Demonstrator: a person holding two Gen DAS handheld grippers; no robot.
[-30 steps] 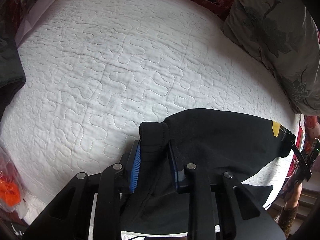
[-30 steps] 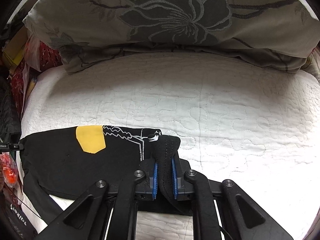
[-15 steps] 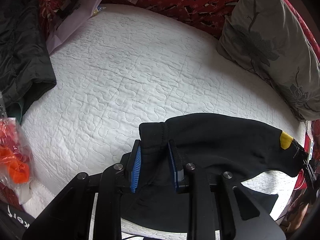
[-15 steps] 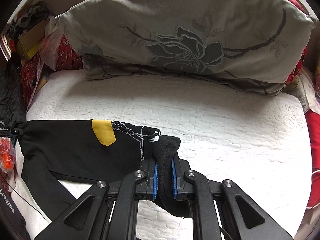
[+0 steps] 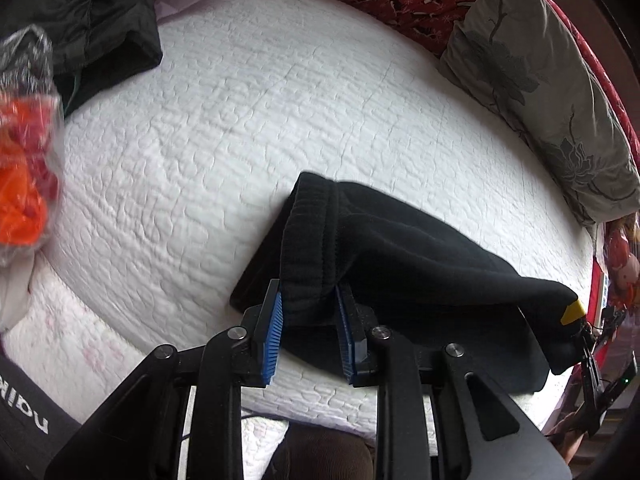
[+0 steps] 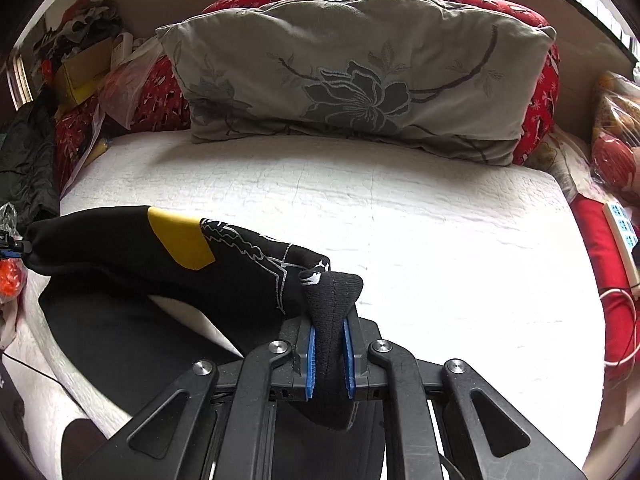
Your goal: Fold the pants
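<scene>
The black pants [image 5: 408, 256] with a yellow patch [image 6: 180, 242] and white print hang stretched between my two grippers above the white quilted bed [image 5: 240, 128]. My left gripper [image 5: 310, 316] is shut on the ribbed waistband at one corner. My right gripper [image 6: 330, 344] is shut on the other ribbed corner. In the right wrist view the pants [image 6: 120, 248] run to the left, where the left gripper's tip shows at the frame edge. Lower fabric droops onto the bed's front edge.
A grey flowered pillow [image 6: 360, 80] leans on red cushions at the head of the bed. A dark jacket [image 5: 92, 12] and an orange item in clear plastic [image 5: 24, 184] lie at the left side. A power strip [image 6: 622, 224] lies at the right.
Both grippers have risen and pulled back from the bed, lifting the waistband higher. More of the bed and pillow now shows. The grips have not changed.
</scene>
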